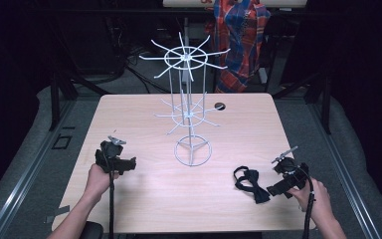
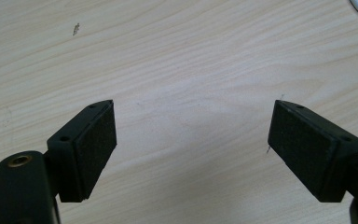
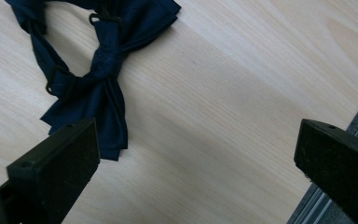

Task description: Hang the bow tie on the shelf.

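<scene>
On the wooden table (image 1: 144, 199), at about 8 o'clock from its middle, the person's left hand (image 1: 97, 180) held the left gripper (image 1: 121, 164) just above the bare wood. In the left gripper view its two jaws stood wide apart with nothing between them. At the middle of the table stood a white wire rack (image 1: 187, 112), upright on a ring base, with two wheels of thin arms, one above the other. At about 4 o'clock from the rack lay a dark bow tie (image 1: 249, 183) with its strap, flat on the wood. Just beside it, toward 3 o'clock, the right hand (image 1: 314, 196) held the right gripper (image 1: 277, 187), also spread open and empty, with one jaw close to the edge of the bow tie (image 3: 100, 70) and the other over the edge of the table.
</scene>
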A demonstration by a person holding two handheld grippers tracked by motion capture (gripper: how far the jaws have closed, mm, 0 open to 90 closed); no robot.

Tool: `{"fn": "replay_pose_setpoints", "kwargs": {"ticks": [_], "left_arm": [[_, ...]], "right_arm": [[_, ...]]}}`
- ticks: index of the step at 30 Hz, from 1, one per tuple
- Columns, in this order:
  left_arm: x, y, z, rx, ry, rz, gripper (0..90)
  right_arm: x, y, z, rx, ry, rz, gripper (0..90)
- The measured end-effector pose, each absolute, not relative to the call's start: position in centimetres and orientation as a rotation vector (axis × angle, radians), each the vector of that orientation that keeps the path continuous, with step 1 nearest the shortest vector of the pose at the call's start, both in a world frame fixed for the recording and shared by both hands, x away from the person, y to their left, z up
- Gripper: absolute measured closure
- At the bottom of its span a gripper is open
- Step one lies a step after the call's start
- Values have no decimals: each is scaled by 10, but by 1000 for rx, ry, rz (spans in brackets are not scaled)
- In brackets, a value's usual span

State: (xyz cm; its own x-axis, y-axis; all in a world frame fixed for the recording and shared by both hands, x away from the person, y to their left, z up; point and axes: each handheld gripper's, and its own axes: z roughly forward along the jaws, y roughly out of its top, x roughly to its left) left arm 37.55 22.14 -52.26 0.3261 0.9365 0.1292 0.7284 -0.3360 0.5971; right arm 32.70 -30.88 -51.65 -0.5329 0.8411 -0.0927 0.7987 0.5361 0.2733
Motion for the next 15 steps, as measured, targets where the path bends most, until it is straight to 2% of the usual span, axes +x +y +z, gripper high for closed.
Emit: {"fn": "replay_pose_setpoints", "kwargs": {"ticks": [15], "left_arm": [[376, 221, -523, 2167, 1466, 646, 155]], "right_arm": [[328, -301, -520, 1352, 2614, 311, 0]]}}
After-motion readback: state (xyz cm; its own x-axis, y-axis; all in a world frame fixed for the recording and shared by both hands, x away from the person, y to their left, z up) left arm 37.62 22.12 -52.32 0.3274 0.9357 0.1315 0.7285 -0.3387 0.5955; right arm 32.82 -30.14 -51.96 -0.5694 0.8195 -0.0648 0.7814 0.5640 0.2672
